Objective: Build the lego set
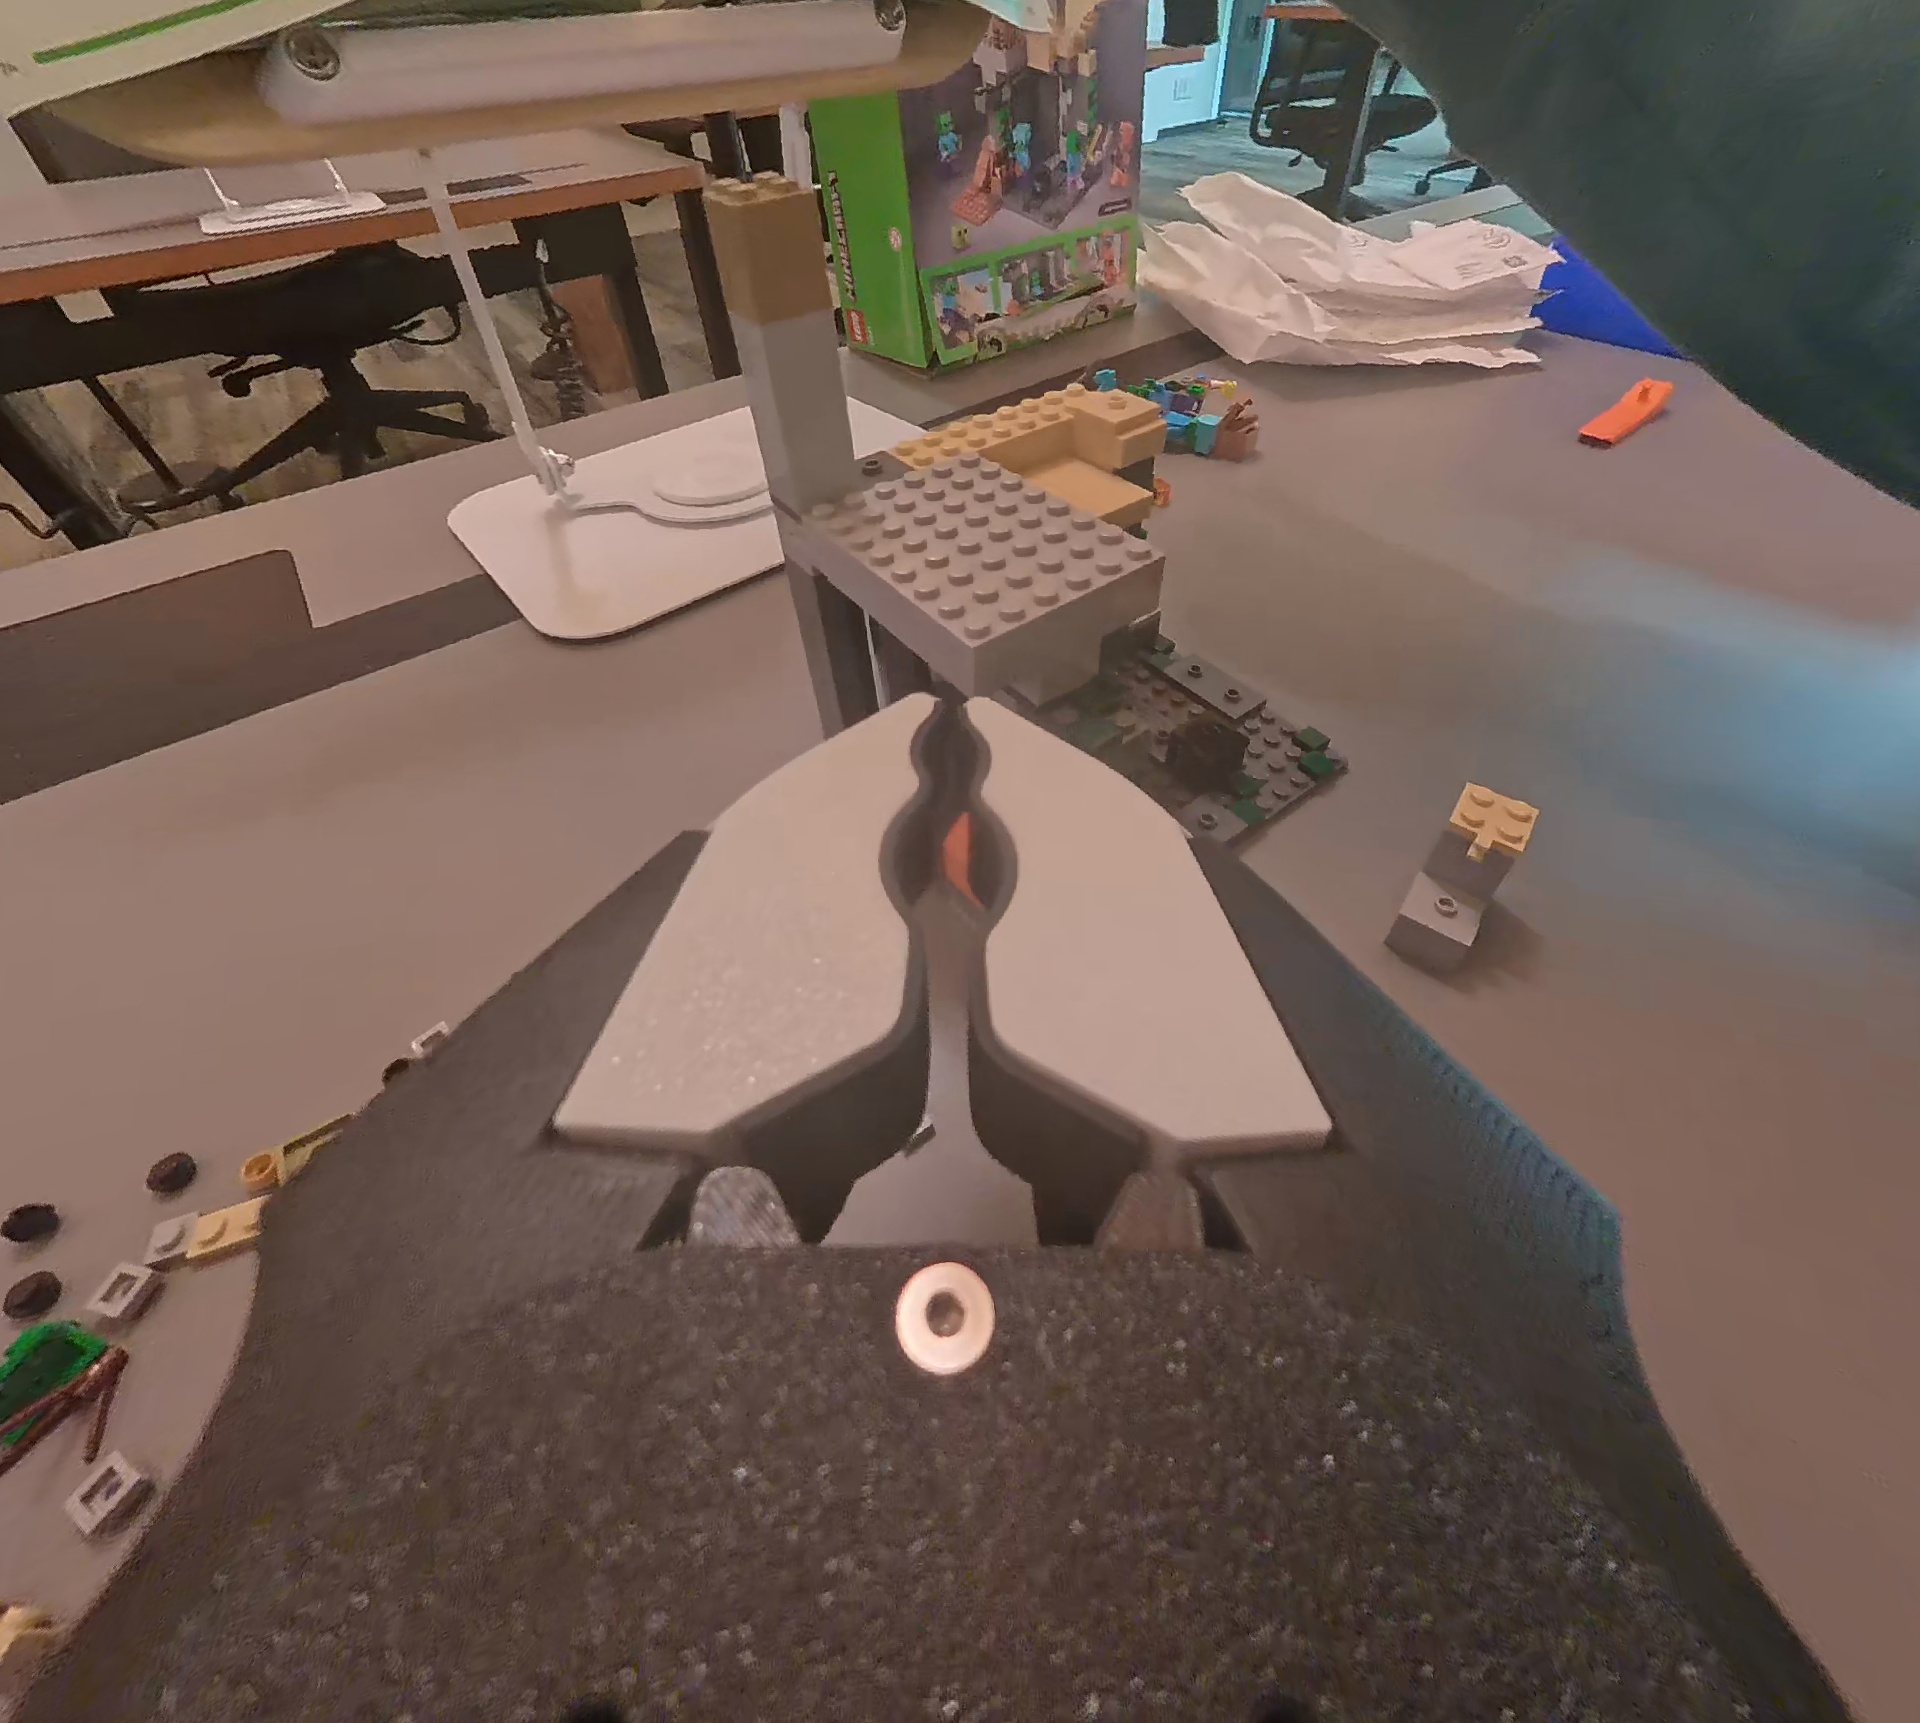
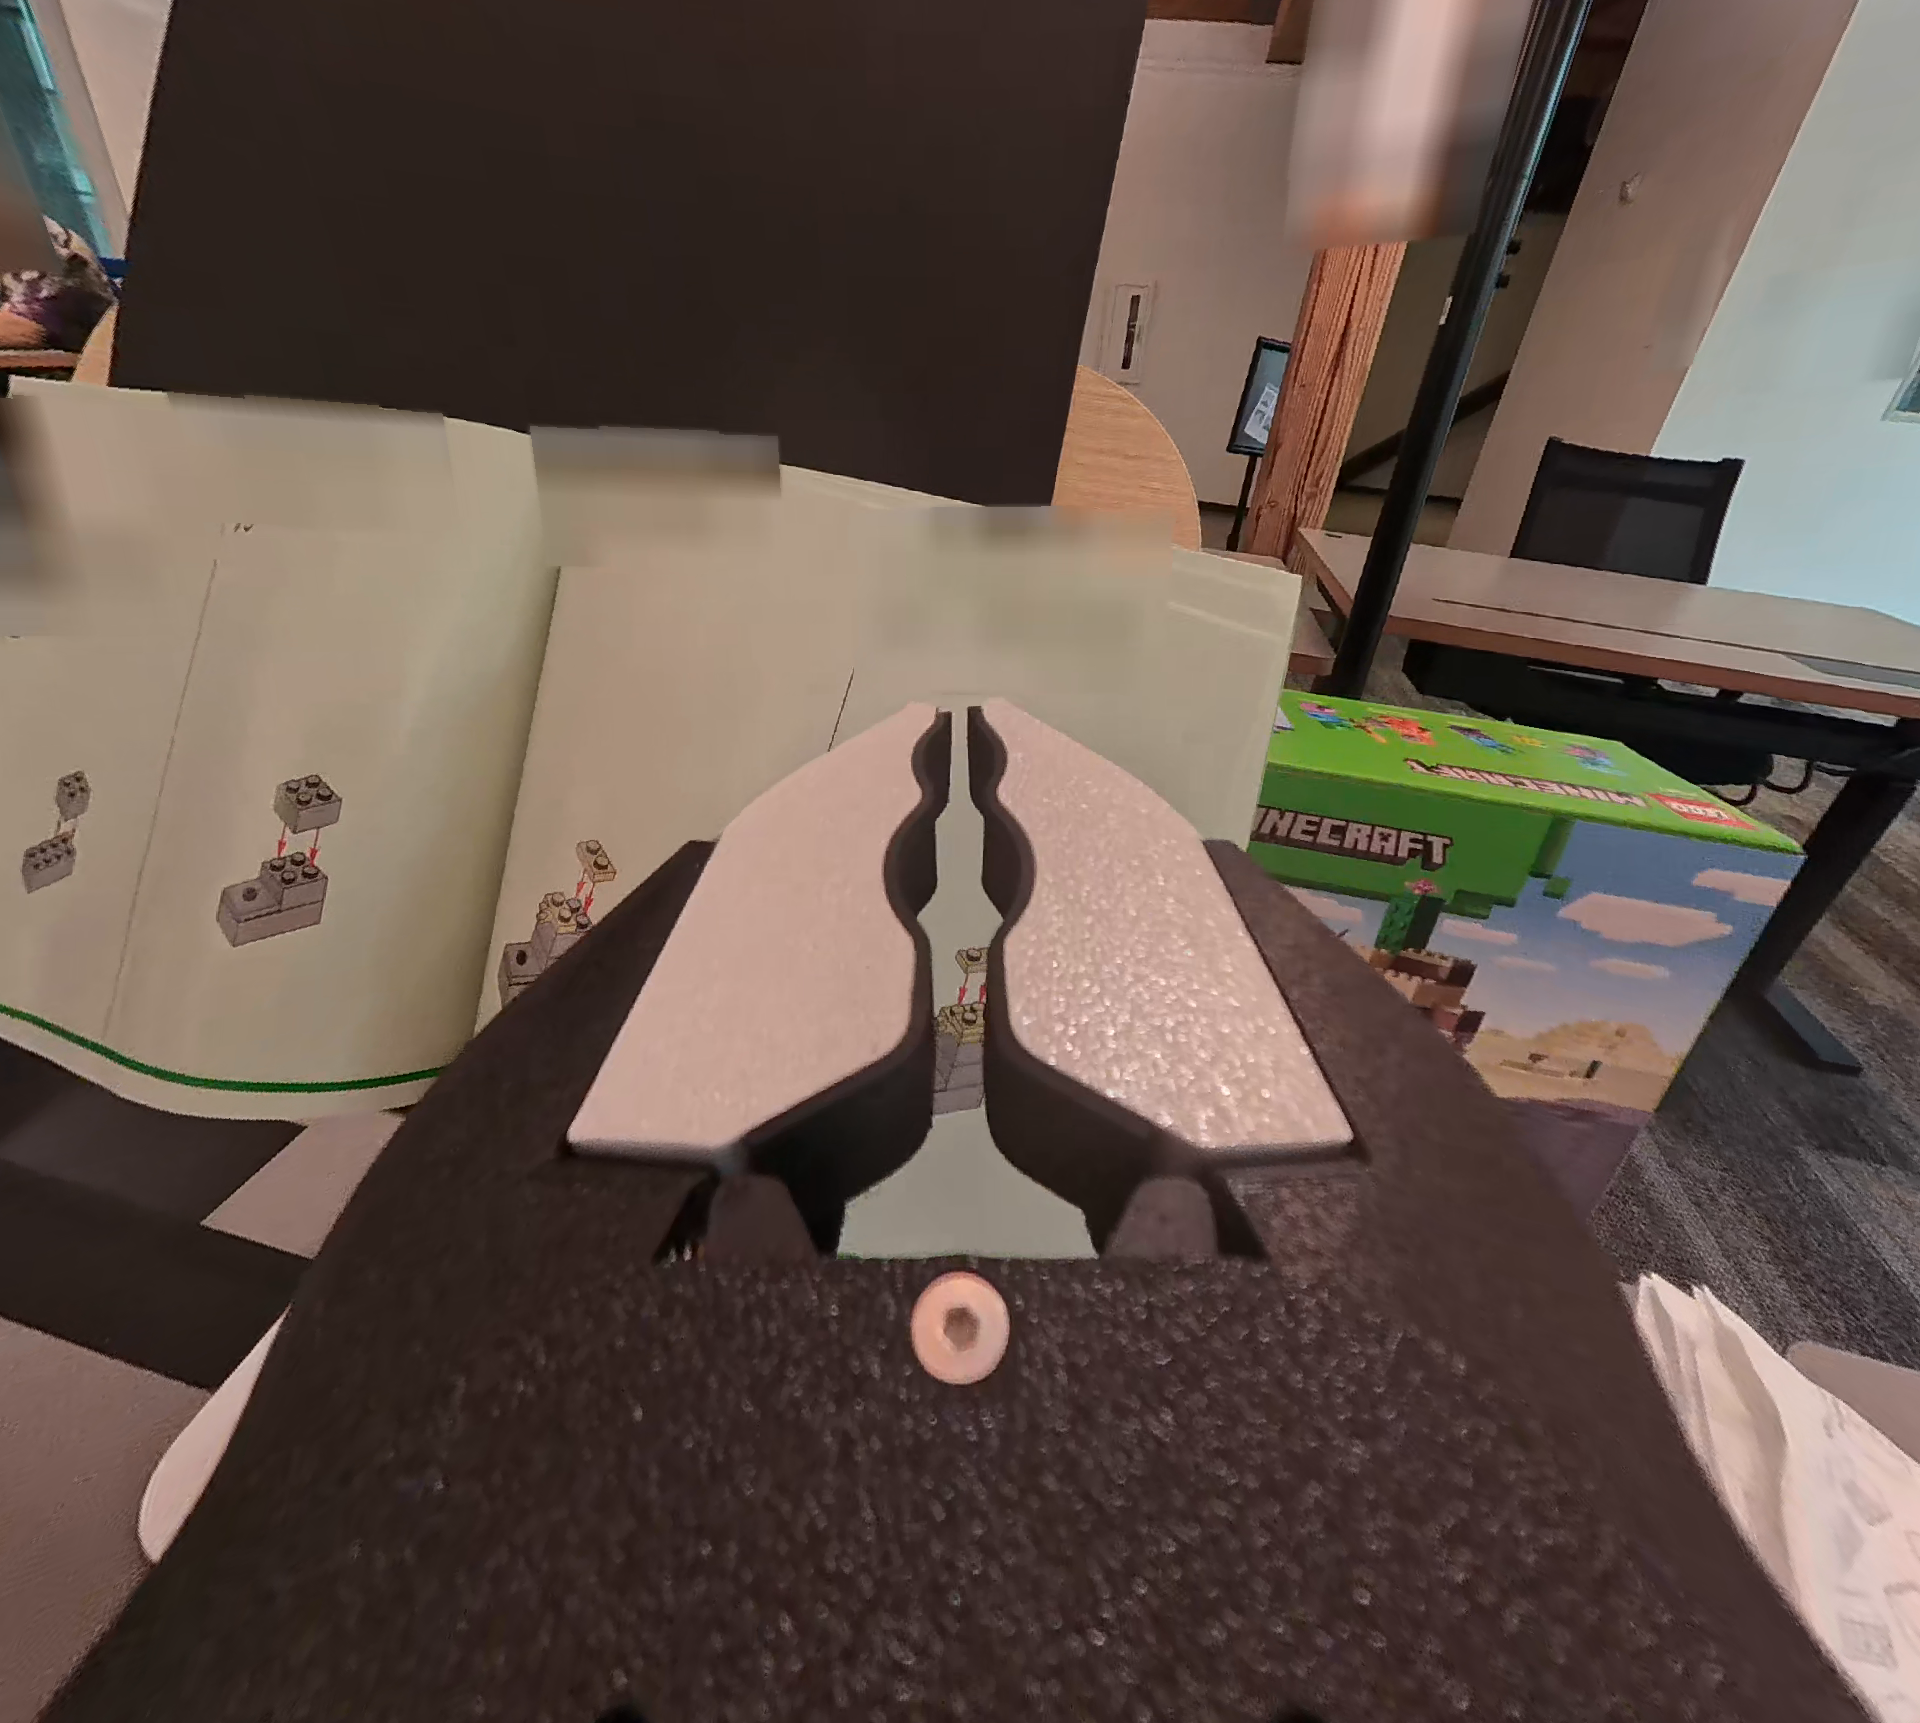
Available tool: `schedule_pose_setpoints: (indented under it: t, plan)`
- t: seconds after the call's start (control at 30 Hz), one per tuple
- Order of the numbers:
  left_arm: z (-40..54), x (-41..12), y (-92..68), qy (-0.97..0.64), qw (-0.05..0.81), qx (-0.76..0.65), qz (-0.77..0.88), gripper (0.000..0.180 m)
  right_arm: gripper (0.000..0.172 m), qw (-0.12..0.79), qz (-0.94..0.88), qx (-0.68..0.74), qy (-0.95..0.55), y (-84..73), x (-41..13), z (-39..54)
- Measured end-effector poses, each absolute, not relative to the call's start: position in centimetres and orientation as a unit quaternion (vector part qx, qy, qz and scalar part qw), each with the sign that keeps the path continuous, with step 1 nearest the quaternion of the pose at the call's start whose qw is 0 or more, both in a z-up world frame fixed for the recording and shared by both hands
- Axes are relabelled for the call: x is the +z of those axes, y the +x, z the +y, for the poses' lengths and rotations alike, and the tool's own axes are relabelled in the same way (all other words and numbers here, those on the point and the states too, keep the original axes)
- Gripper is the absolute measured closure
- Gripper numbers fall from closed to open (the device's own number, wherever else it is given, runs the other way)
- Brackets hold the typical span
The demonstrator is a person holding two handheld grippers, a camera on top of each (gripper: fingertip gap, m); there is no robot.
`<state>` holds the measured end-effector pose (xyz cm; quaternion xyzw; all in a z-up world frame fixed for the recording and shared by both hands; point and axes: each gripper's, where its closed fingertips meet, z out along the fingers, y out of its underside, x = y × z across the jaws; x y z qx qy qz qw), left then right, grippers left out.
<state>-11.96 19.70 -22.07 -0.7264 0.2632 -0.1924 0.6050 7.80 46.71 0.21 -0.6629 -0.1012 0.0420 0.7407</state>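
The left tongs (image 1: 951,717) are sitting clenched on nothing just before the grey brick build (image 1: 987,572) on the surface (image 1: 416,842) — the right tongs (image 2: 958,717), a slit apart, are facing the instruction booklet (image 2: 675,686).

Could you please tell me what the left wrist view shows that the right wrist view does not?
Only the left wrist view shows the brick model with its grey studded plate, loose bricks on the grey table, an orange tool and the left gripper, fingertips together. Only the right wrist view shows the right gripper, jaws slightly parted with nothing between them, and the booklet's printed diagrams. Both show the open instruction booklet and the green set box.
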Motion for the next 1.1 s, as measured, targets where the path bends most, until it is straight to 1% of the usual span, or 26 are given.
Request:
schedule_pose_setpoints:
  t: [0.23, 0.7, 0.97, 1.1]
  plan:
    - [19.7, -22.1, -12.0, -0.728, 0.603, -0.192, 0.262, 0.180, 0.169, 0.738, -0.110, 0.044, -0.664, 7.9, -0.6, 45.6]
    - [18.8, -21.3, -11.3, -0.714, 0.615, -0.185, 0.281, 0.180, 0.171, 0.716, -0.102, 0.039, -0.689, 8.6, -5.5, 38.0]
    - [17.9, -19.7, -11.4, -0.694, 0.639, -0.165, 0.286, 0.180, 0.171, 0.689, -0.108, 0.031, -0.716, 8.4, -8.9, 33.5]
    - [17.6, -19.2, -11.6, -0.689, 0.647, -0.157, 0.287, 0.180, 0.171, 0.668, -0.100, 0.067, -0.734, 7.8, -11.6, 31.2]
